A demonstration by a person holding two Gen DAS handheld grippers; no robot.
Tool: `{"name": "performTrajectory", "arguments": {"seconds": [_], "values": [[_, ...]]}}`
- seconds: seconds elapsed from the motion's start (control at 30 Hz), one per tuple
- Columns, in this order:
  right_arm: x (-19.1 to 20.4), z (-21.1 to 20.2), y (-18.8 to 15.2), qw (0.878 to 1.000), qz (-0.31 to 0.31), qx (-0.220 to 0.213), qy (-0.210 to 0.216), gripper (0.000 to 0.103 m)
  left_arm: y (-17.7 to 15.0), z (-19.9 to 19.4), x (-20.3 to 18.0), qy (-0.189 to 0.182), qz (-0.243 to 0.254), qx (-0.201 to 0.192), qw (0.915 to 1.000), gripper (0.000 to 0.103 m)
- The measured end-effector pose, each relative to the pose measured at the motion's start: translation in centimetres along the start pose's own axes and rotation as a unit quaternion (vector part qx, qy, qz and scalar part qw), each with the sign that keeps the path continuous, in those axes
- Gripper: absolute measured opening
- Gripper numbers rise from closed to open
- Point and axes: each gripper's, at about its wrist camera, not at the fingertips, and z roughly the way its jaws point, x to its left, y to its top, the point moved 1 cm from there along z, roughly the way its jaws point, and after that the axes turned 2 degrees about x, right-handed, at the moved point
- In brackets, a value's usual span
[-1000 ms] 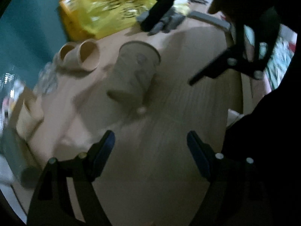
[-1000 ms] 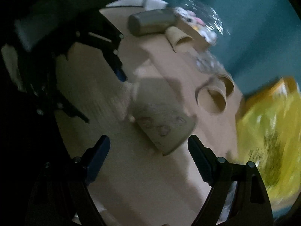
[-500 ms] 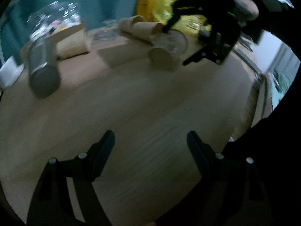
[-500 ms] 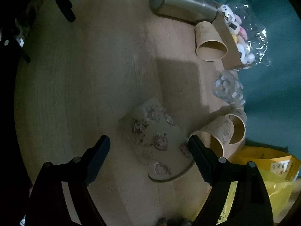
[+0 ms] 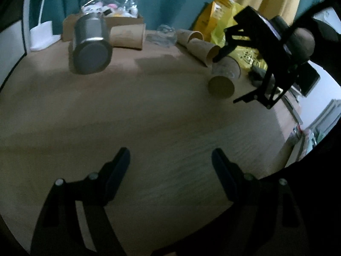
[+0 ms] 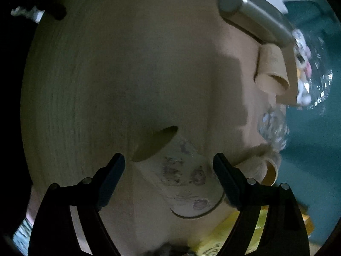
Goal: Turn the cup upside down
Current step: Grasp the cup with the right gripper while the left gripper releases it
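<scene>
Printed paper cup (image 6: 181, 170) lies on its side on the bench (image 6: 106, 85), between the spread fingers of the right tongs (image 6: 168, 170), not gripped; left tongs (image 5: 170, 166) open, empty, well apart. Risk: thin wall crushes, or cup rolls into the plain cups (image 5: 202, 47) beyond it; wood-grain bench, cluttered; room dim, teal curtain (image 5: 170, 0).

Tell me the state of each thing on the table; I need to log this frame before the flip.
Printed cup: on its side, between the right gripper's open jaws, not clamped.
Left gripper: open, empty.
Steel bottle: lying on its side.
Plain paper cup: lying on its side by the bottle.
Two paper cups: lying side by side.
Yellow bag: crumpled.
</scene>
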Motion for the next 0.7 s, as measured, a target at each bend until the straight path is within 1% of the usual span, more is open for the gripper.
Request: {"name": "performTrajectory", "arguments": {"seconds": [0.07,0.2,0.27,0.33,0.4,0.5,0.57,0.6,0.63,0.7], "values": [[0.2,0.1,0.5,1.000,-0.022,0.014,0.001,0.087,-0.4,-0.2,0.3,-0.001,-0.010,-0.005,0.9999,0.080],[0.7,0.6,1.3,0.998,-0.060,0.026,-0.017,0.075,-1.1,-0.5,0.4,-0.003,-0.018,-0.016,0.9997,0.080],[1.0,0.8,1.7,0.997,-0.073,0.028,-0.022,0.072,-1.2,-0.6,0.4,0.000,-0.017,-0.019,0.9997,0.080],[1.2,0.9,1.8,0.996,-0.077,0.026,-0.024,0.069,-1.1,-0.6,0.7,0.000,-0.025,-0.022,0.9995,0.080],[1.1,0.7,1.9,0.997,-0.069,0.022,-0.025,0.068,-0.8,-0.6,0.9,-0.007,-0.033,-0.025,0.9991,0.080],[0.1,0.0,1.7,0.999,-0.032,0.005,-0.025,0.067,-0.6,-0.6,0.8,-0.005,-0.029,-0.025,0.9993,0.080],[-0.9,-1.3,1.3,0.999,0.012,-0.017,-0.025,0.067,-0.4,-0.6,0.8,-0.005,-0.027,-0.024,0.9993,0.080],[-1.4,-2.2,1.0,0.998,0.044,-0.034,-0.022,0.067,-0.2,-0.7,0.8,-0.005,-0.027,-0.023,0.9994,0.080],[-1.8,-2.9,0.7,0.996,0.074,-0.049,-0.017,0.067,0.0,-0.8,0.7,-0.006,-0.026,-0.024,0.9994,0.080],[-2.4,-4.6,-0.3,0.984,0.153,-0.092,-0.005,0.067,0.7,-1.0,0.5,-0.010,-0.024,-0.029,0.9992,0.080]]}}
